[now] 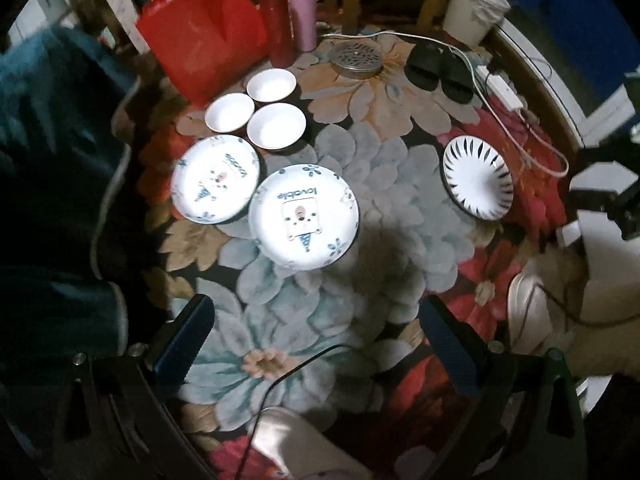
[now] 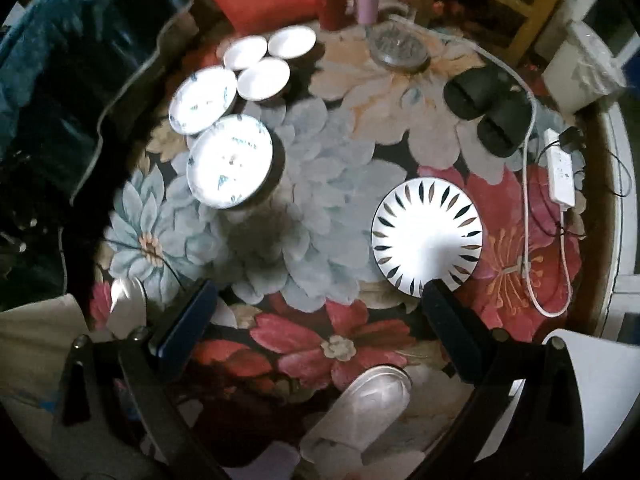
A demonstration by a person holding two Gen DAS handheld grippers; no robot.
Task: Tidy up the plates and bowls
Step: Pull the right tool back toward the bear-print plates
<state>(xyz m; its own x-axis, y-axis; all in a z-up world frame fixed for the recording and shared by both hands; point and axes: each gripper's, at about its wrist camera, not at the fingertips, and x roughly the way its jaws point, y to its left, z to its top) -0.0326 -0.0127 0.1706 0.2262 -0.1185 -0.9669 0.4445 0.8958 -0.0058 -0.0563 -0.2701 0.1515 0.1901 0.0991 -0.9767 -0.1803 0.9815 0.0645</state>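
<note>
On a flowered rug lie three small white bowls [image 1: 256, 114] [image 2: 264, 60] in a cluster at the back left. In front of them sit two white plates with blue print, one farther left [image 1: 216, 179] [image 2: 202, 100] and one nearer [image 1: 303, 216] [image 2: 230, 160]. A white plate with dark leaf marks [image 1: 478, 178] [image 2: 426, 236] lies apart on the right. My left gripper [image 1: 316, 328] hangs open above the rug, short of the nearer printed plate. My right gripper [image 2: 316, 312] is open too, its right finger [image 2: 452, 320] overlapping the leaf plate's near rim in the view.
A red bag [image 1: 204, 32], a red and a pink cylinder [image 1: 302, 16] and a round metal lid [image 1: 356, 60] stand at the back. Black slippers [image 1: 438, 68], a white power strip [image 2: 560, 176] with cables lie right. A teal blanket [image 1: 52, 120] borders the left. Pale slippers [image 2: 368, 408] are near.
</note>
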